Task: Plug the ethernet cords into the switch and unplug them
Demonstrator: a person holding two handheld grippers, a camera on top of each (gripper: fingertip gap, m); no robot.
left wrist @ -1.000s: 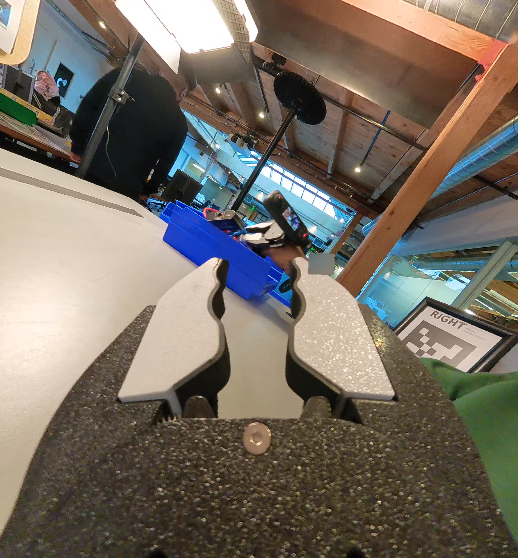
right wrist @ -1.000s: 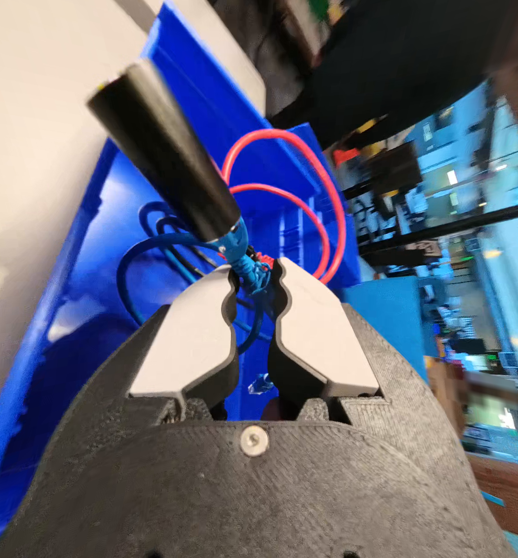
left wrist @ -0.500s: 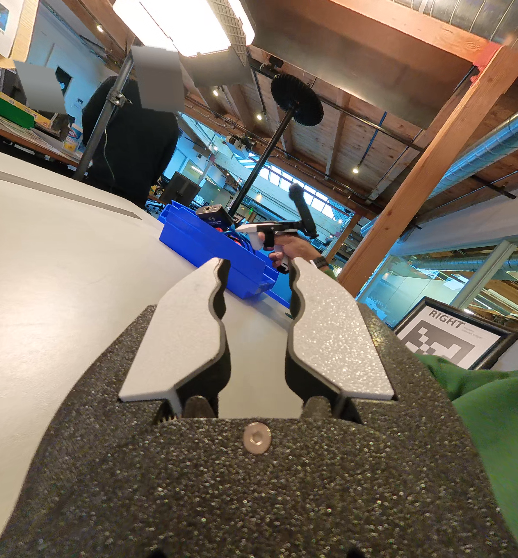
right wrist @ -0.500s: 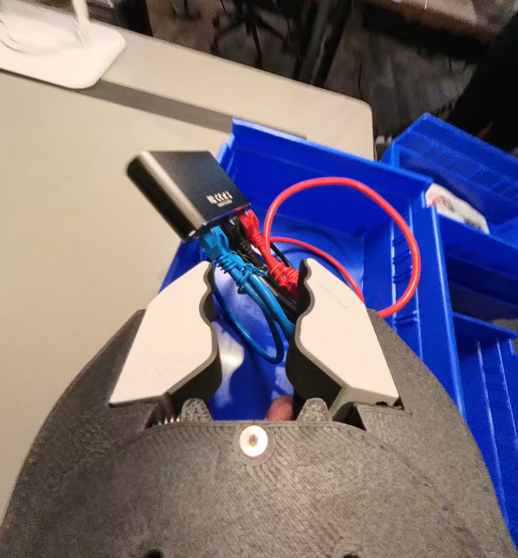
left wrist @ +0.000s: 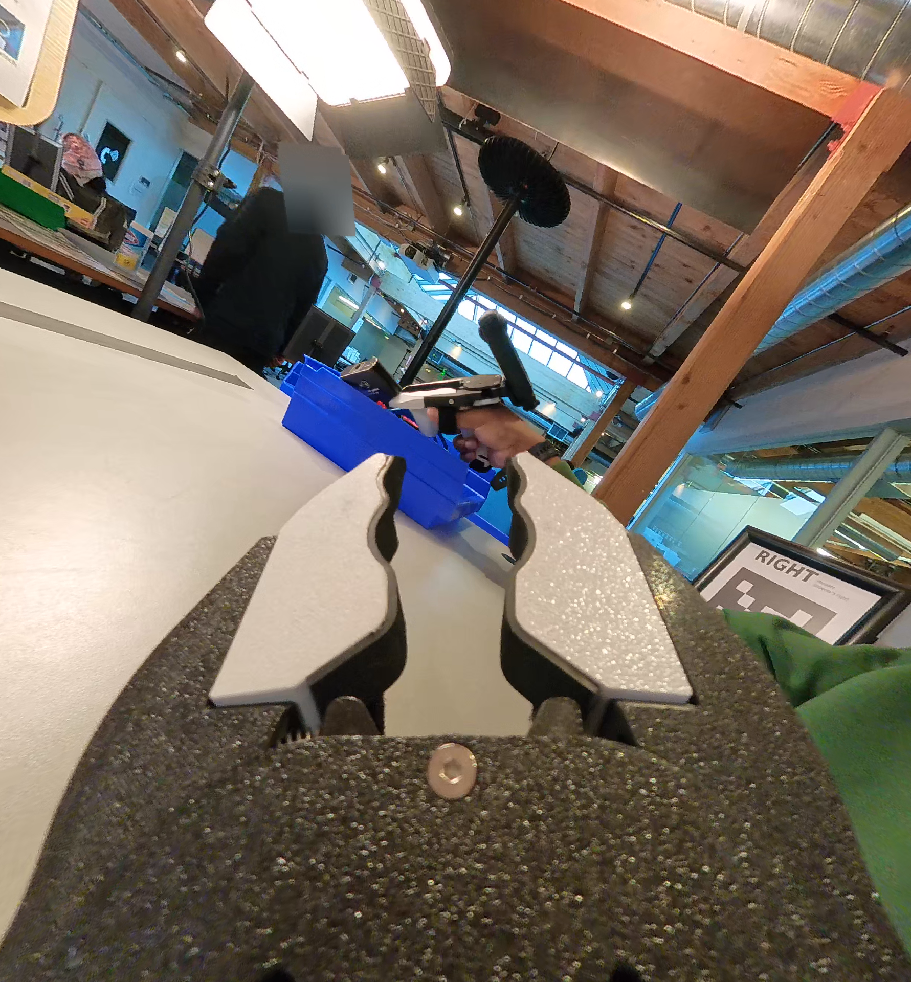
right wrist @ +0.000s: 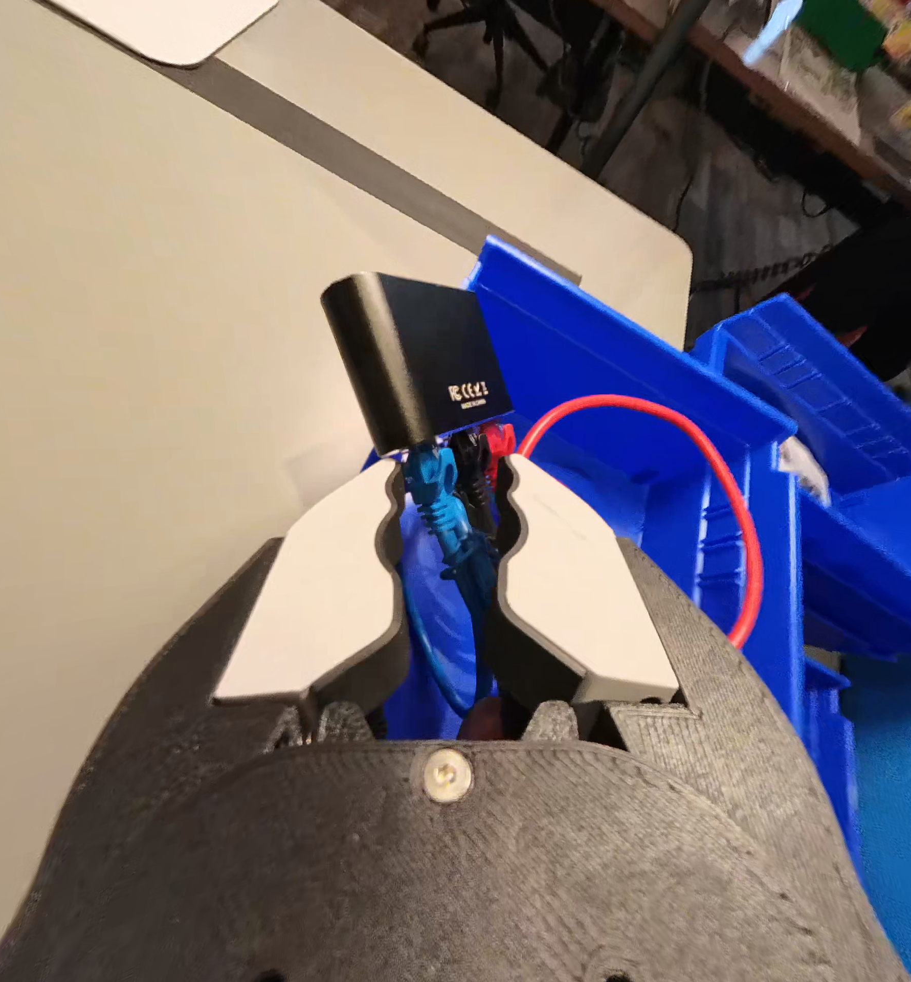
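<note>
A black switch point(right wrist: 416, 366) hangs in the air over the edge of a blue bin point(right wrist: 602, 340), with blue point(right wrist: 437, 494), black point(right wrist: 474, 467) and red point(right wrist: 708, 441) ethernet cords plugged into its lower end. My right gripper point(right wrist: 450, 470) is shut on the bundle of plugs just below the switch. The cords loop down into the bin. My left gripper point(left wrist: 450, 467) is open and empty, low over the grey table point(left wrist: 97, 478). The left wrist view shows the right gripper point(left wrist: 410, 401) and the switch point(left wrist: 369, 378) farther off above the bin point(left wrist: 368, 430).
A second blue bin point(right wrist: 825, 382) stands beside the first. A white flat object point(right wrist: 177, 26) lies at the table's far side. A framed marker sign point(left wrist: 793, 590), a wooden post point(left wrist: 750, 297), a light stand point(left wrist: 198, 191) and a person in black point(left wrist: 262, 276) stand around the table. About 45 cm separates my left fingertips from my right.
My right gripper has turned level and moved toward the table side, carrying the switch and cords up over the bin's edge. My left gripper has stayed still and open.
</note>
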